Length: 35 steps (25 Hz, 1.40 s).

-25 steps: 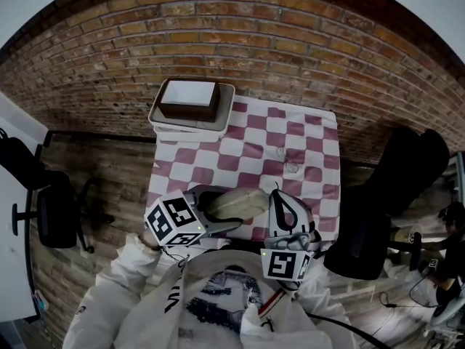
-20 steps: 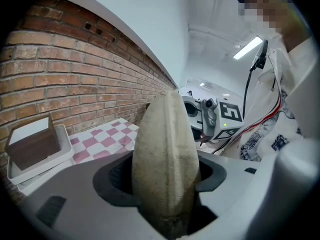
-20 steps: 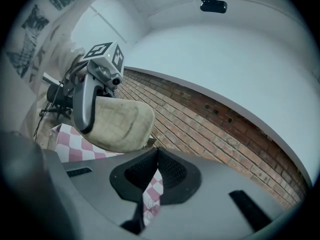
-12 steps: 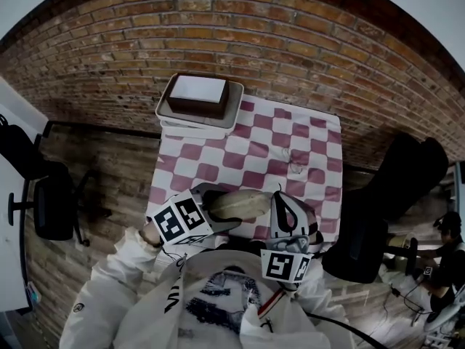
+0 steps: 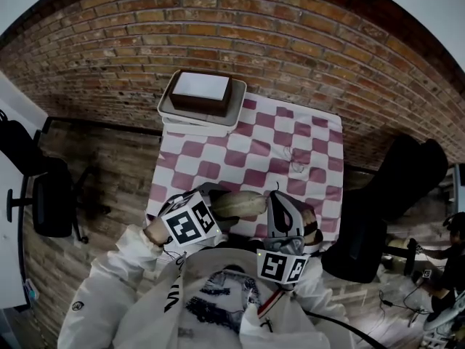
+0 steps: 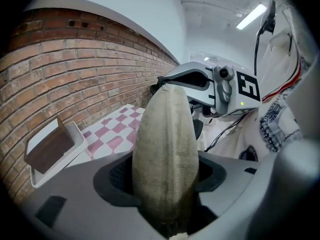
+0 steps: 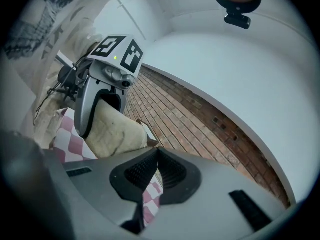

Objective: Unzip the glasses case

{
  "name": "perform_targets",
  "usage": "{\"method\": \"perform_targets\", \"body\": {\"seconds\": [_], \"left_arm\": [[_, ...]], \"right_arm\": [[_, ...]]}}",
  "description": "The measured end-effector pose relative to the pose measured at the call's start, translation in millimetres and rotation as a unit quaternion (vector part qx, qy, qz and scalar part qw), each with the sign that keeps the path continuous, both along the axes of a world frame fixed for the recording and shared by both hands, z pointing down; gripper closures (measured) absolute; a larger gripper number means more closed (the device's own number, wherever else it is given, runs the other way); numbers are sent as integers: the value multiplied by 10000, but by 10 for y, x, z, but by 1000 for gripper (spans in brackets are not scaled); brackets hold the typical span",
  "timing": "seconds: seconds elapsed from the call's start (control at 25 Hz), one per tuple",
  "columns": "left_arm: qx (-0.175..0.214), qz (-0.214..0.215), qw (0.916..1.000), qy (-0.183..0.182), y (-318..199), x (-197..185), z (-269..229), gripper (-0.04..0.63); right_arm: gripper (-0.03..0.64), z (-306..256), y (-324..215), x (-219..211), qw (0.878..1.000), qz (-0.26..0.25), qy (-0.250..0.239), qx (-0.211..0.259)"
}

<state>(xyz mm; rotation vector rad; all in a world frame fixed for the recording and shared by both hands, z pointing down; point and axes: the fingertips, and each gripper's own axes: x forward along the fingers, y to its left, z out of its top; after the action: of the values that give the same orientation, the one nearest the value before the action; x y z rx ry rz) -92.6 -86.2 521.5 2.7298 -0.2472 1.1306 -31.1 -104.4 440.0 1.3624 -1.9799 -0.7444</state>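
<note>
Dipping slightly, the left gripper (image 5: 218, 208) stays clamped on the beige oval fabric glasses case (image 5: 241, 203) above the checked tabletop's (image 5: 251, 147) near edge, while the right gripper's (image 5: 276, 197) closed fingers roll at its end, the case seemingly still unopened.

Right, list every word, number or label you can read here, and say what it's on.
No text here can be read.
White jacket: a chest print and letters down one side, too blurred to read.
Marker cubes: black-and-white square codes only, no words.
Glasses case: no lettering shows.
Brown box: no label shows.
</note>
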Motion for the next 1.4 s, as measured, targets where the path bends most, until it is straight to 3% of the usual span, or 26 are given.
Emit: {"method": "perform_targets", "body": {"seconds": [0.8,1.4], "left_arm": [[230,153,9967,-760,-97,68,164,305],[442,300,9864,-1554,-348,166,314,305]], "right_arm": [[601,115,-48,45,9980,-29,634,29],[601,252,-214,100,9904,-205,1358,133]]}}
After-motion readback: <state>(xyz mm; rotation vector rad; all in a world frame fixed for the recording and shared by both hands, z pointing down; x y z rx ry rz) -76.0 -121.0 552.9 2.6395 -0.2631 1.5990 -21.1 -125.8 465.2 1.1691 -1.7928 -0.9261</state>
